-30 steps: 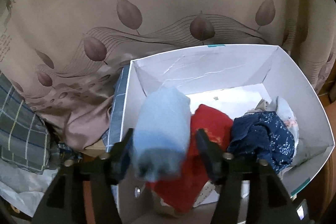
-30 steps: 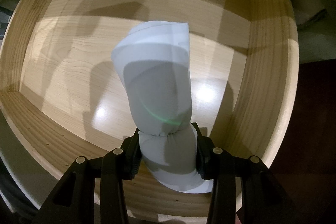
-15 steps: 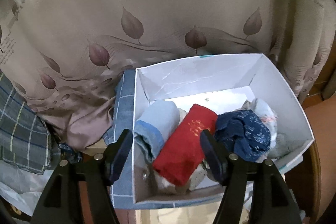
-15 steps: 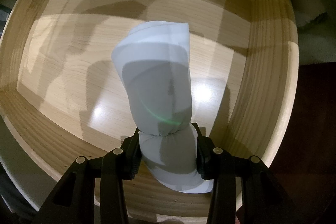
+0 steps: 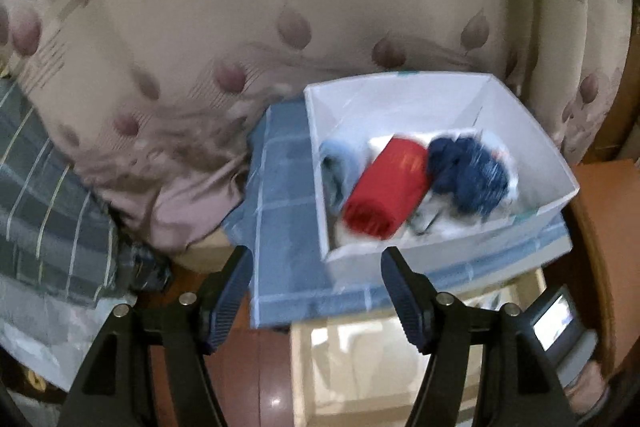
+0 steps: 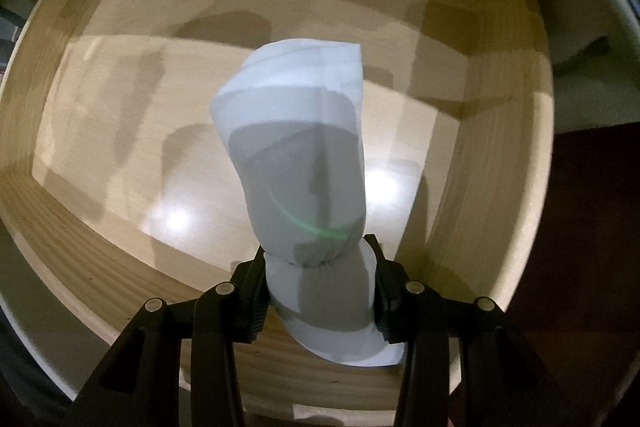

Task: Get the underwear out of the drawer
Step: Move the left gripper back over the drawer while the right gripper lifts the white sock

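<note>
Right gripper [image 6: 318,291] clamped on white rolled underwear [image 6: 300,155] over wooden drawer [image 6: 500,163]. Left gripper [image 5: 316,291] fingers apart, empty; white box [image 5: 400,91] at 1 o'clock.

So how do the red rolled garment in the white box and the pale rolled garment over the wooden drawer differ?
The red rolled garment lies loose in the white box; the pale rolled garment is pinched by the right gripper, hanging over the wooden drawer. Red has neighbours; pale is alone. Both are rolled.

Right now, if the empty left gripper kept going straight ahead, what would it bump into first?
Probably the blue checked cloth under the white box, near the box's front corner; depth is unclear. The left gripper is open, holding nothing.
</note>
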